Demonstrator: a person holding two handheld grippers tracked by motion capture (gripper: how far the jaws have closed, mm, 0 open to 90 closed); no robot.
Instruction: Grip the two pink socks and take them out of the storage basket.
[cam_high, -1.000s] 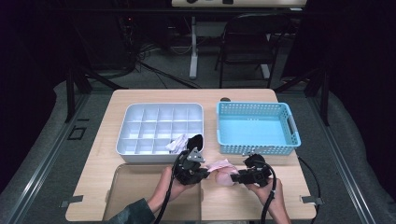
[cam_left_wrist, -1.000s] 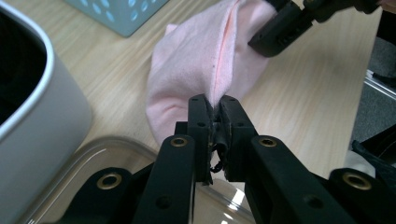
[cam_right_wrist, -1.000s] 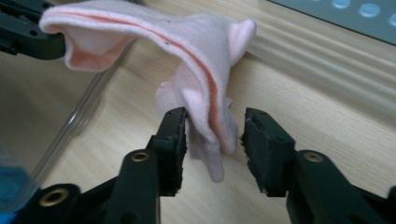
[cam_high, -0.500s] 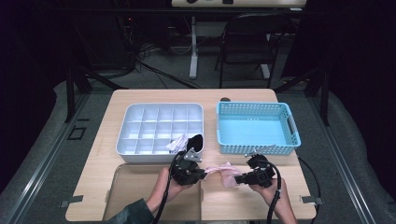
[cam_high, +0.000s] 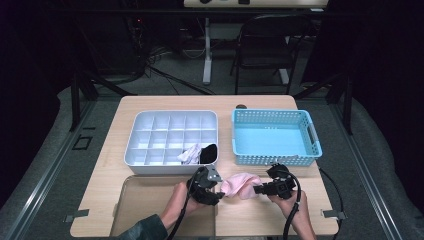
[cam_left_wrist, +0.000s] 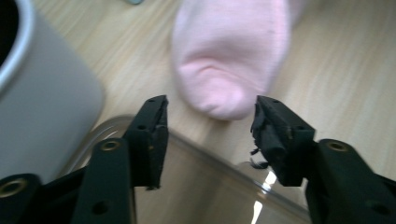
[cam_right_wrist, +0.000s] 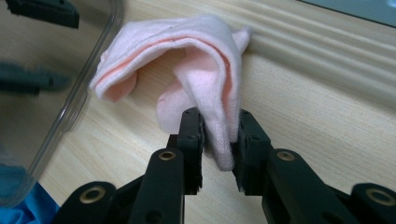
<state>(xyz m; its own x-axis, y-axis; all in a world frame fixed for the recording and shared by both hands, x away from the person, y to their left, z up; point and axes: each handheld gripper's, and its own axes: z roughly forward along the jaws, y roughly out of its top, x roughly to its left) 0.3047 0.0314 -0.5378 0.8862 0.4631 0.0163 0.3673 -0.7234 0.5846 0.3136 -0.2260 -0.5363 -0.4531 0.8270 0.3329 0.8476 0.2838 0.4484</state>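
A pink sock (cam_high: 241, 185) lies bunched on the wooden table between my two grippers. My left gripper (cam_high: 218, 190) sits at its left end. In the left gripper view the sock's rounded end (cam_left_wrist: 231, 56) rests just beyond the left gripper (cam_left_wrist: 208, 109), whose jaws have just been opening, with nothing between the pads. My right gripper (cam_high: 257, 189) is at the sock's right end. In the right gripper view the right gripper (cam_right_wrist: 219, 119) pinches a fold of the sock (cam_right_wrist: 187, 51); its jaws have just been opening a little but still press on the fabric.
A white compartment tray (cam_high: 172, 135) stands behind the left hand, with a white sock (cam_high: 190, 153) and a black one (cam_high: 208, 153) in its front right cells. A blue basket (cam_high: 275, 135) stands behind the right hand. A clear plastic lid (cam_high: 150, 200) lies at the front left.
My left gripper's jaws were shut on the sock's left end and now stand apart, off it. The sock has slackened into a bunch. Neither hand has shifted much.
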